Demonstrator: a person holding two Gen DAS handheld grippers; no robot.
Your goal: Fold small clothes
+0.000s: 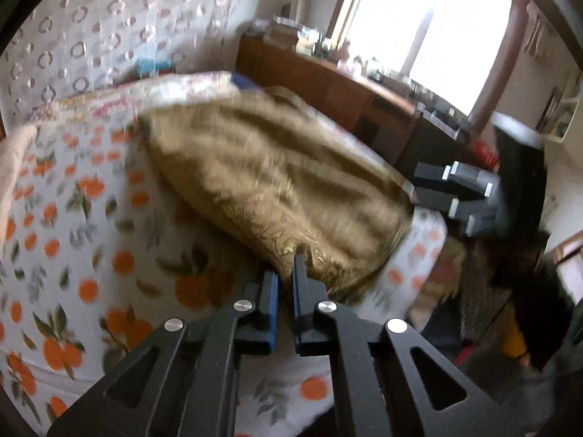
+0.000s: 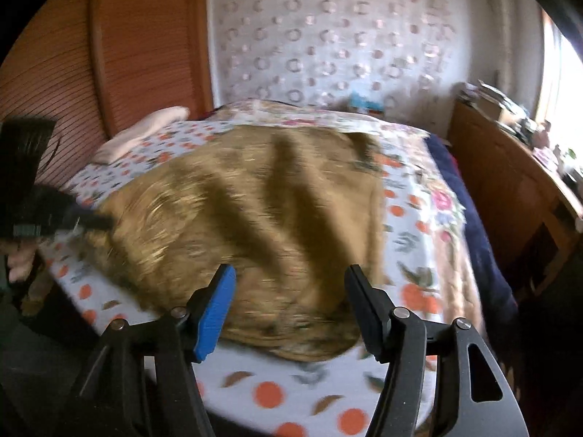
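Note:
A golden-brown patterned cloth [image 1: 262,167] [image 2: 255,211] lies rumpled on a bed covered by a white sheet printed with oranges [image 1: 73,218] [image 2: 411,240]. My left gripper [image 1: 286,266] is shut on the cloth's near edge, which rises to its tips. In the right wrist view the left gripper [image 2: 91,223] shows at the cloth's left edge. My right gripper [image 2: 289,284] stands open over the cloth's near side, its blue pads apart and not pressing on the fabric. In the left wrist view the right gripper [image 1: 448,196] sits at the cloth's far right end. Both views are blurred.
A wooden dresser [image 1: 328,83] [image 2: 510,182] crowded with small items runs along the wall under a bright window. A beige pillow [image 2: 145,127] lies at the head of the bed beside a slatted wooden panel [image 2: 127,54]. A dark blue blanket [image 2: 466,211] hangs along the bed's right side.

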